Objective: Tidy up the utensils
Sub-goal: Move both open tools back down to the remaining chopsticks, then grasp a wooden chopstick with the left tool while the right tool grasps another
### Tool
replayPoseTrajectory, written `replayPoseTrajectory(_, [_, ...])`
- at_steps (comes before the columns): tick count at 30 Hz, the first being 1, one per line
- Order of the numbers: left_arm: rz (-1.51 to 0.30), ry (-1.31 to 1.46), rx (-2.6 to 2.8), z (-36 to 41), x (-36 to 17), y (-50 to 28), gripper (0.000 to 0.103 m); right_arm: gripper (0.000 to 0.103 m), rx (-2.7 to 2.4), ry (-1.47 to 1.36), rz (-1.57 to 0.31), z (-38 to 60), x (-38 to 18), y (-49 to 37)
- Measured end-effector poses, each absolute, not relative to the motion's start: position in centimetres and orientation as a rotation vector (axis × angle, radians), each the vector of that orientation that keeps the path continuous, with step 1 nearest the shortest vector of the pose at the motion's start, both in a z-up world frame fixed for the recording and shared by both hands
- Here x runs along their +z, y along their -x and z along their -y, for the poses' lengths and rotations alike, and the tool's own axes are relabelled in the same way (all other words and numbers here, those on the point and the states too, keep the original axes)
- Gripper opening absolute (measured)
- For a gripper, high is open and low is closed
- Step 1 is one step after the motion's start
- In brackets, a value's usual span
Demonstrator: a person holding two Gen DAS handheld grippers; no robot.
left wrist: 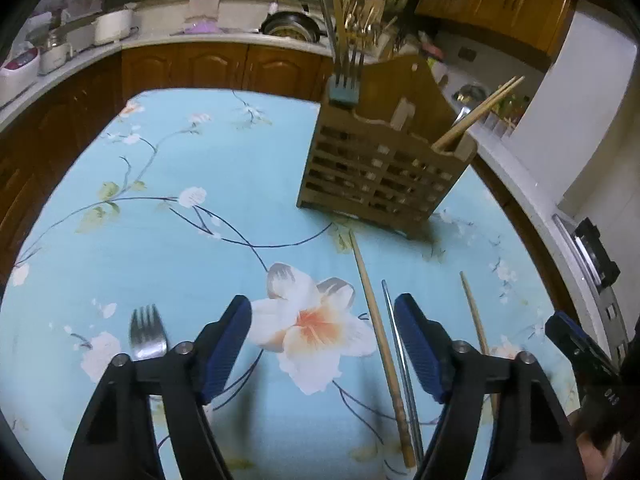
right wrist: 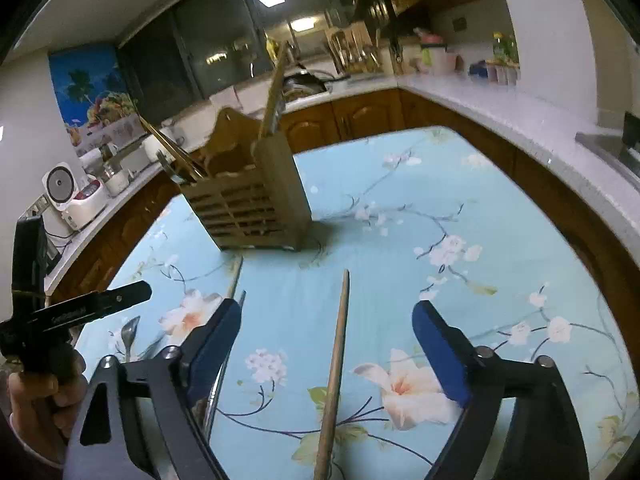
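Note:
A wooden utensil holder (left wrist: 380, 168) stands on the floral blue tablecloth and holds a fork (left wrist: 347, 76) and chopsticks (left wrist: 478, 114); it also shows in the right wrist view (right wrist: 256, 200). My left gripper (left wrist: 322, 320) is open and empty above the cloth. A fork (left wrist: 147, 334) lies left of it. A wooden chopstick (left wrist: 378, 340) and a metal chopstick (left wrist: 400, 364) lie by its right finger. Another wooden chopstick (left wrist: 474, 316) lies further right. My right gripper (right wrist: 327, 326) is open, with a wooden chopstick (right wrist: 336, 364) on the cloth between its fingers. A spoon (right wrist: 129, 334) lies at left.
The table (right wrist: 460, 184) is ringed by wooden cabinets and a white counter (right wrist: 520, 112) carrying appliances, a sink with dishes and jars. The other gripper's body (right wrist: 60, 316) and a hand show at left in the right wrist view.

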State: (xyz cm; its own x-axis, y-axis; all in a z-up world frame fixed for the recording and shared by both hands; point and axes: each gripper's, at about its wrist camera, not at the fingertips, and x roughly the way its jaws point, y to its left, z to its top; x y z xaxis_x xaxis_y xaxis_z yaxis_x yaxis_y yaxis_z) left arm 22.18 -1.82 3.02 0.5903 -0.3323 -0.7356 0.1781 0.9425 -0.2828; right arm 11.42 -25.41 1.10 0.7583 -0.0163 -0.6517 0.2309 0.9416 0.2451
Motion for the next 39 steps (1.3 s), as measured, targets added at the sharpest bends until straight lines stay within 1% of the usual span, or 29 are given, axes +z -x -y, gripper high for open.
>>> replayPoseTrajectory(1, [-0.902, 0.184, -0.3, 2.0, 2.8, -22.6, 0.068, 0.081, -0.136, -0.323, -0.71, 25.5, 0.8, -11.7])
replayPoseTrajectory(3, [-0.925, 0.184, -0.307, 2.3, 2.4, -23.7, 0.064, 0.071, -0.126, -0.328, -0.733, 25.5, 0.4, -12.3])
replayPoseTrajectory(5, [-0.948, 0.181, -0.312, 2.9, 1.9, -24.8, 0.055, 0.067, -0.12, -0.334, -0.766, 25.5, -0.5, -13.1])
replayPoseTrajectory(8, [-0.982, 0.167, -0.326, 4.0, 1.1, -26.6, 0.049, 0.058, -0.121, -0.333, -0.803, 25.6, -1.6, -14.1])
replayPoseTrajectory(10, [-0.997, 0.154, -0.326, 4.7, 0.5, -27.6, 0.048, 0.056, -0.124, -0.329, -0.822, 25.6, -2.2, -14.8])
replayPoseTrajectory(13, [-1.01, 0.132, -0.339, 5.9, -0.2, -29.3, 0.044, 0.055, -0.132, -0.314, -0.848, 25.8, -2.8, -15.7])
replayPoseTrajectory(15, [-1.023, 0.113, -0.347, 6.7, -0.7, -30.4, 0.038, 0.048, -0.135, -0.311, -0.861, 26.1, -3.0, -16.3])
replayPoseTrajectory(16, [-1.031, 0.106, -0.349, 7.0, -1.0, -30.9, 0.035, 0.047, -0.14, -0.302, -0.867, 26.2, -3.1, -16.6])
replayPoseTrajectory(18, [-1.044, 0.092, -0.352, 7.9, -1.6, -31.9, 0.032, 0.045, -0.149, -0.283, -0.879, 26.3, -3.2, -17.2])
replayPoseTrajectory(19, [-1.05, 0.087, -0.354, 8.2, -1.8, -32.3, 0.029, 0.043, -0.155, -0.273, -0.887, 26.4, -3.3, -17.6])
replayPoseTrajectory(21, [-1.067, 0.061, -0.352, 8.9, -2.5, -32.9, 0.024, 0.036, -0.168, -0.251, -0.893, 26.4, -3.5, -18.1])
replayPoseTrajectory(24, [-1.064, -0.007, -0.343, 9.9, -2.9, -32.8, 0.021, 0.028, -0.165, -0.21, -0.944, 25.8, -4.6, -19.5])
replayPoseTrajectory(26, [-1.054, -0.046, -0.35, 10.6, -3.1, -32.7, 0.011, 0.025, -0.186, -0.146, -0.946, 25.1, -4.8, -19.8])
replayPoseTrajectory(27, [-1.046, -0.069, -0.35, 10.9, -3.2, -32.6, 0.009, 0.019, -0.189, -0.129, -0.949, 24.8, -4.8, -19.9])
replayPoseTrajectory(28, [-1.039, -0.081, -0.351, 11.1, -3.3, -32.5, 0.008, 0.017, -0.19, -0.118, -0.95, 24.7, -4.8, -19.9])
replayPoseTrajectory(30, [-1.031, -0.087, -0.358, 11.3, -3.4, -32.3, 0.008, 0.008, -0.18, -0.115, -0.952, 24.6, -4.8, -19.9])
replayPoseTrajectory(32, [-1.031, -0.073, -0.37, 11.1, -3.5, -32.2, 0.005, 0.007, -0.174, -0.132, -0.95, 24.8, -4.7, -19.8])
replayPoseTrajectory(34, [-1.041, -0.048, -0.382, 10.7, -3.5, -32.1, 0.004, 0.007, -0.139, -0.21, -0.937, 25.4, -4.7, -19.5])
replayPoseTrajectory(39, [-0.998, 0.034, -0.406, 8.2, -1.2, -30.3, 0.004, 0.006, -0.111, -0.304, -0.883, 25.5, -3.2, -18.0])
